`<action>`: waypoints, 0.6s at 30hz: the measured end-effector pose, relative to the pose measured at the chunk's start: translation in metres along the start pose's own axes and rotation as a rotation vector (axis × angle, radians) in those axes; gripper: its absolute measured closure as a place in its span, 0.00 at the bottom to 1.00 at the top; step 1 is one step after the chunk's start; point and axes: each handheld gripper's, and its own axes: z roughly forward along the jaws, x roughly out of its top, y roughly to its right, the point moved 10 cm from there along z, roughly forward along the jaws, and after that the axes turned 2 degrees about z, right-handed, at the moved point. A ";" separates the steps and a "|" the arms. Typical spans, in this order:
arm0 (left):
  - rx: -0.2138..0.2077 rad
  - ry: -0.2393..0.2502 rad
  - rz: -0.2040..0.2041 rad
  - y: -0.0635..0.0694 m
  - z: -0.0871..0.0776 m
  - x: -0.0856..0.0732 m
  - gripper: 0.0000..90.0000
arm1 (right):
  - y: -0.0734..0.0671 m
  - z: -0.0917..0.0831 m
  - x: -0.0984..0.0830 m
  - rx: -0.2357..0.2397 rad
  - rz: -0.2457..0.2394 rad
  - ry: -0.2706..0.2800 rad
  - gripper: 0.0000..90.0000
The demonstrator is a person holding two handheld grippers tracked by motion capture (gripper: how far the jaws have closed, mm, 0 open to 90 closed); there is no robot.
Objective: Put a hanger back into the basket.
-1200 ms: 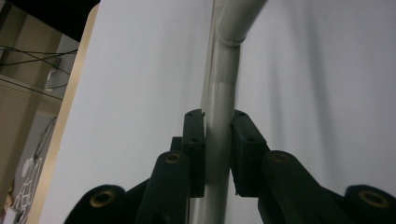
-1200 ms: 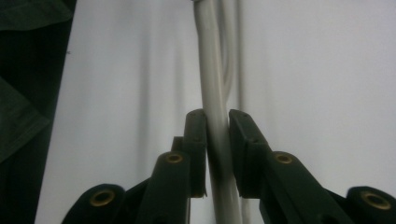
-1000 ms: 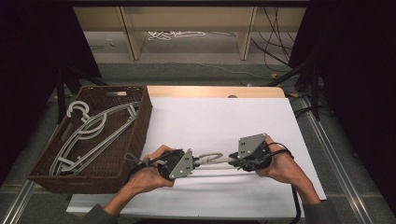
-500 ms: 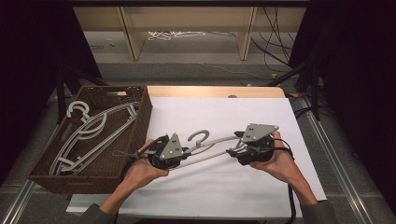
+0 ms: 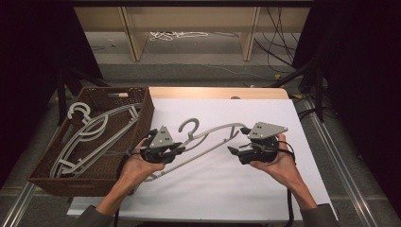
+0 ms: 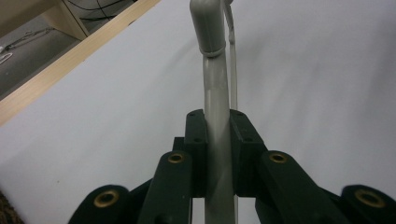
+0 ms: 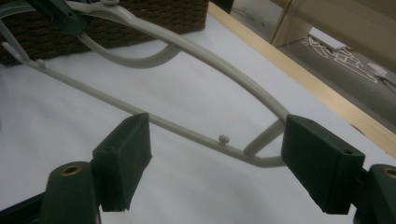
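Grey plastic hanger (image 5: 208, 142) is held above the white table (image 5: 283, 189), its long axis slanting from lower left to upper right in the high view, hook (image 5: 188, 126) uppermost near the middle. Left gripper (image 5: 172, 150) has its fingers (image 6: 196, 140) clamped tight on the hanger's arm, close to the hook side; in the left gripper view the bar runs straight away between the pads. Right gripper (image 5: 239, 141) sits at the hanger's far end with its fingers (image 7: 123, 158) spread wide; its jaws have just been opening, and the hanger's end corner lies between them, apparently untouched, though the right pad looks very near. Wicker basket (image 5: 42, 177) with more hangers (image 5: 90, 137) lies just left of the left hand, so the left gripper is both the carrier and the nearer one. Likely next: swing the long axis leftward over the basket rim.
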 end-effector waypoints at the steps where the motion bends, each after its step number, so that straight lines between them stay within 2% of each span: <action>1: 0.001 0.009 -0.014 -0.001 -0.001 0.001 0.88 | 0.000 0.000 0.000 -0.003 0.003 0.006 0.28; 3: 0.005 0.022 -0.037 -0.004 -0.003 0.001 0.88 | -0.001 0.001 -0.001 0.003 0.003 0.003 0.27; 6: 0.011 0.029 -0.056 -0.009 -0.006 0.001 0.88 | -0.001 0.002 -0.003 -0.015 0.005 0.006 0.24; 10: 0.017 0.038 -0.083 -0.014 -0.010 0.001 0.88 | -0.003 0.003 -0.007 -0.018 0.028 0.009 0.24; 12: 0.014 0.059 -0.096 -0.016 -0.012 0.002 0.88 | 0.000 0.003 -0.007 -0.043 0.026 0.025 0.24; 17: 0.002 0.074 -0.126 -0.016 -0.017 0.003 0.88 | -0.001 0.001 -0.011 -0.059 0.050 0.042 0.24; 18: -0.001 0.083 -0.147 -0.015 -0.018 0.004 0.88 | -0.002 0.001 -0.013 -0.056 0.063 0.038 0.24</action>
